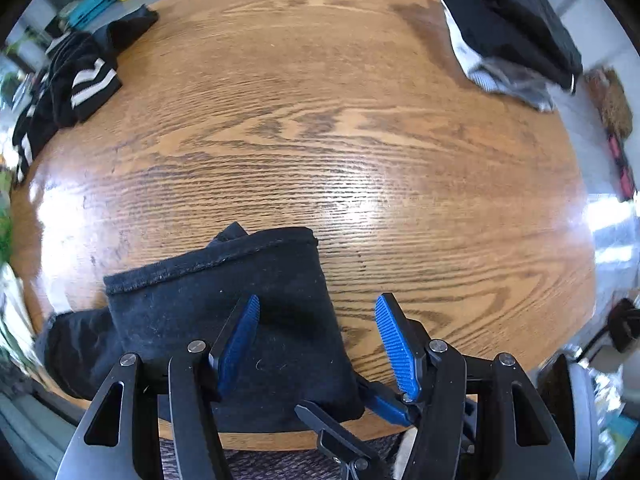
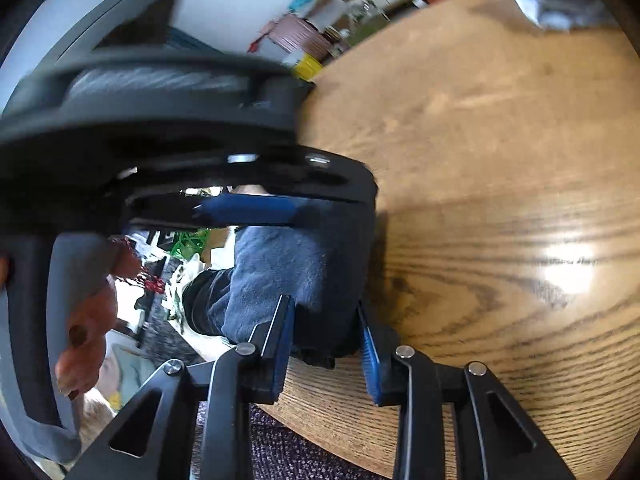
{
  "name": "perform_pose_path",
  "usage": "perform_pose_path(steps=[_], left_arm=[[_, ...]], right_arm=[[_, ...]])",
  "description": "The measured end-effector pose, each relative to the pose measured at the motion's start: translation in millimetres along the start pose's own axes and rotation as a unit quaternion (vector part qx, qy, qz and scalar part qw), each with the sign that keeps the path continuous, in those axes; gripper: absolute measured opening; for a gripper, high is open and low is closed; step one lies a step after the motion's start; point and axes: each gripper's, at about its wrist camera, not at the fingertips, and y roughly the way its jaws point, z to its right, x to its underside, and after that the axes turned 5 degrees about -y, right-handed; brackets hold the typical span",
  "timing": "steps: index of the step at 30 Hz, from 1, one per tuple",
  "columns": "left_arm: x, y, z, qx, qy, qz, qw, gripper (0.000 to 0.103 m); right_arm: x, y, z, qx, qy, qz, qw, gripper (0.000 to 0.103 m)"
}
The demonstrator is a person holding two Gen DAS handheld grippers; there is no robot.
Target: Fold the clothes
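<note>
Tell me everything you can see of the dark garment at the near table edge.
The dark garment is navy-black knit, lint-flecked, with a stitched hem along its far edge. It lies folded on the wooden table, part hanging off the left edge. The left tool hovers open above it; the right tool straddles its near corner, grip unclear.

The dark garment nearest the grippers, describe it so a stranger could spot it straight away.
On the round wooden table, look at the near edge, under the left gripper. The dark garment lies there folded, hem showing. Unlike the striped pile and the black-and-grey stack across the table, it is plain.
</note>
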Motion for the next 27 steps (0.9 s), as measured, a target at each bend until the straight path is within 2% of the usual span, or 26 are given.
perform_pose_path(steps=[3, 7, 11, 13, 19, 20, 21, 22, 23, 27], left_arm=[[-6, 4, 6, -0.017, 0.015, -0.022, 0.9995, 0.062], [-12, 18, 20, -0.064, 0.037, -0.044, 0.9963, 0.062], [-10, 34, 42, -0.137, 0.074, -0.042, 0.987, 0.063], [-10, 41, 47, -0.152, 0.08, -0.046, 0.9841, 0.063], [-11, 54, 54, -0.165, 0.098, -0.053, 0.98, 0.063], [-11, 56, 55, -0.166, 0.101, -0.049, 0.9796, 0.059], [-11, 57, 55, -0.167, 0.103, -0.045, 0.9794, 0.044], [-11, 56, 52, -0.169, 0.1, -0.039, 0.9799, 0.041], [-11, 54, 49, -0.165, 0.096, -0.033, 0.981, 0.04], [-11, 43, 25, -0.106, 0.067, -0.023, 0.9918, 0.034]], right_arm=[[2, -3, -5, 0.006, -0.015, 0.005, 1.0, 0.033], [3, -4, -7, 0.007, -0.017, 0.007, 1.0, 0.033], [5, -4, -9, 0.01, -0.018, 0.007, 1.0, 0.033], [7, -4, -11, 0.009, -0.017, 0.007, 1.0, 0.033], [10, -3, -5, 0.001, 0.0, 0.007, 1.0, 0.033], [11, -4, -5, -0.001, 0.003, 0.007, 1.0, 0.033], [11, -4, -4, -0.003, 0.005, 0.008, 1.0, 0.033], [12, -4, -4, -0.005, 0.008, 0.008, 1.0, 0.033], [12, -4, -3, -0.007, 0.01, 0.009, 1.0, 0.033], [14, -4, -1, -0.015, 0.02, 0.01, 1.0, 0.041]])
